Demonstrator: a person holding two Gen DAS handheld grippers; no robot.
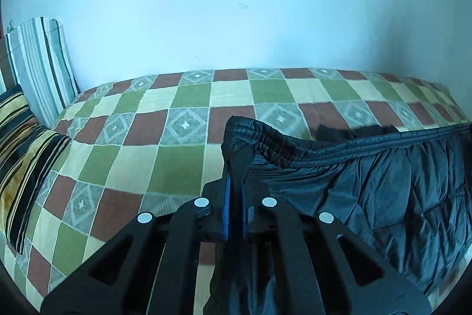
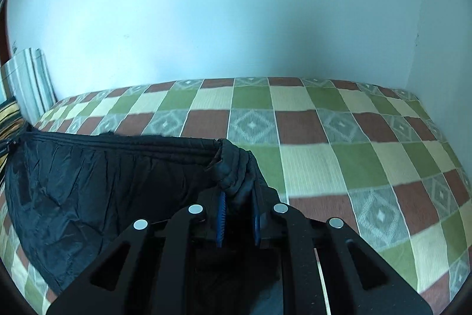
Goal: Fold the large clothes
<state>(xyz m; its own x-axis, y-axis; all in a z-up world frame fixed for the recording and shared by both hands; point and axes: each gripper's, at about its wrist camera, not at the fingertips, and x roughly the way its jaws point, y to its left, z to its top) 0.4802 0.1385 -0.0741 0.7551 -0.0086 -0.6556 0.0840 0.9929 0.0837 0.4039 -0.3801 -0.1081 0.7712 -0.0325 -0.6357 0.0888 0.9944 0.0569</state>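
Each claw is clamped on 1 end of the dark quilted jacket's elastic hem: left claw (image 1: pixel 235 185), right claw (image 2: pixel 237 197). The jacket (image 1: pixel 398 182) hangs stretched between them above the checked bed (image 1: pixel 177 155), likely so it spreads flat for folding.

Cool bluish daylight, soft shadows; strong fisheye bending, dark vignette corners; slight motion blur.

1. Quilted jacket (image 1: pixel 383 182): dark navy, near black
2. Bedspread (image 2: pixel 339 161): green, cream, brown and grey diamond checks
3. Pillow (image 1: pixel 38 64): grey, white, teal stripes
4. Gripper pads (image 2: pixel 220 217): blue
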